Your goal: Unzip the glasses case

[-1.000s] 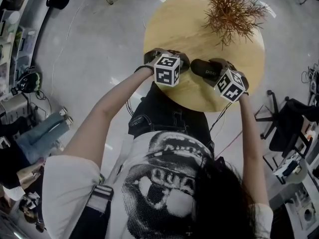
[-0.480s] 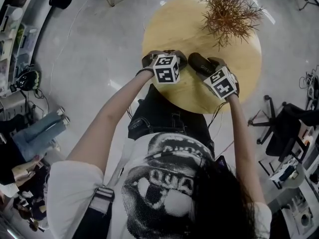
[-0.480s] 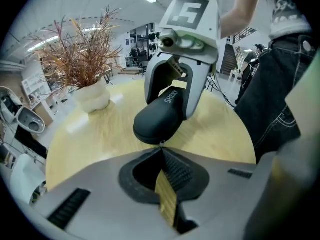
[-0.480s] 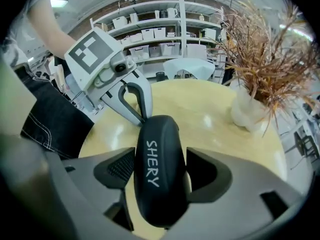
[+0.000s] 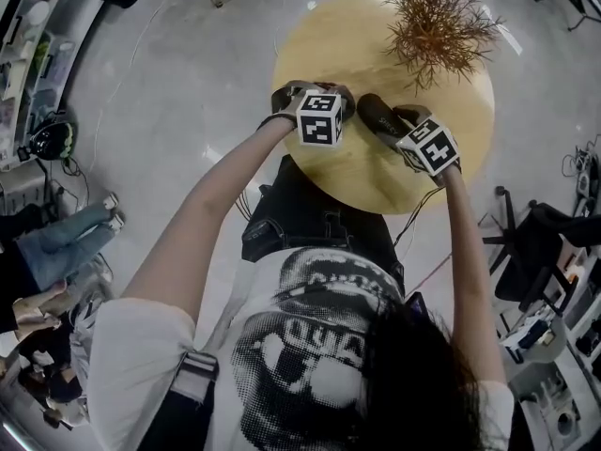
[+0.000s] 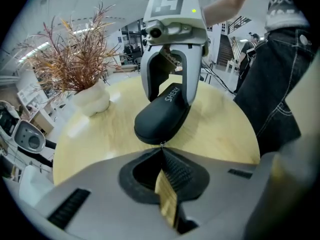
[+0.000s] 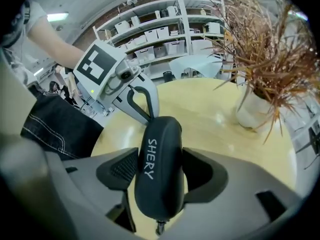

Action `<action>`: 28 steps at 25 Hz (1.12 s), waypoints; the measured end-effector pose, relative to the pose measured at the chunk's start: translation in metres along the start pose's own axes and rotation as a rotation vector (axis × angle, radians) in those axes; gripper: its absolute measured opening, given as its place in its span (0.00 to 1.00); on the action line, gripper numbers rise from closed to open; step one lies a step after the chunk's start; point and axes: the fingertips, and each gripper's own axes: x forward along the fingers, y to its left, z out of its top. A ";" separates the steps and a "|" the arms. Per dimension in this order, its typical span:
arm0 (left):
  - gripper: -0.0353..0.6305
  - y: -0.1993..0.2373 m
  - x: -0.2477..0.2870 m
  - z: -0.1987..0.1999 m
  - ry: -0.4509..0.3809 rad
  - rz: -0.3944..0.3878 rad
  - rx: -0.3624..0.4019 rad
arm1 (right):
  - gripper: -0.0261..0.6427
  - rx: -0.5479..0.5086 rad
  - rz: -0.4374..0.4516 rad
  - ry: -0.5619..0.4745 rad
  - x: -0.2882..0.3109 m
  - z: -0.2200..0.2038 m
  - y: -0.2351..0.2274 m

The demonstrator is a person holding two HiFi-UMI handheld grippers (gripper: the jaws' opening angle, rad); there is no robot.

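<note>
while the right gripper (image 7: 159, 171) straddles the black glasses case (image 7: 161, 134), its jaws wide but just now closing in, with pads against both flanks so that it seems to clamp the case, the left gripper (image 6: 161, 151) is closed tight. its tips meet a small metal tab (image 6: 161, 143) at the case's other end; whether that tab is truly nipped i cannot tell. the case lies on the round table (image 5: 347, 36) close to the edge nearest the person, well apart from the dried plant (image 5: 437, 17) at the far edge. the step in hand looks like steadying the case and taking the zip. next, the closed tips would have to draw the tab along the seam without the case sliding. the head view hides both sets of jaws under the marker cubes. only the right gripper view shows a zip pull (image 7: 160, 228) hanging at its own end.
</note>
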 end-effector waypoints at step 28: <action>0.07 -0.046 0.000 0.038 -0.169 0.151 -0.362 | 0.45 0.694 0.037 -0.197 0.003 -0.002 -0.011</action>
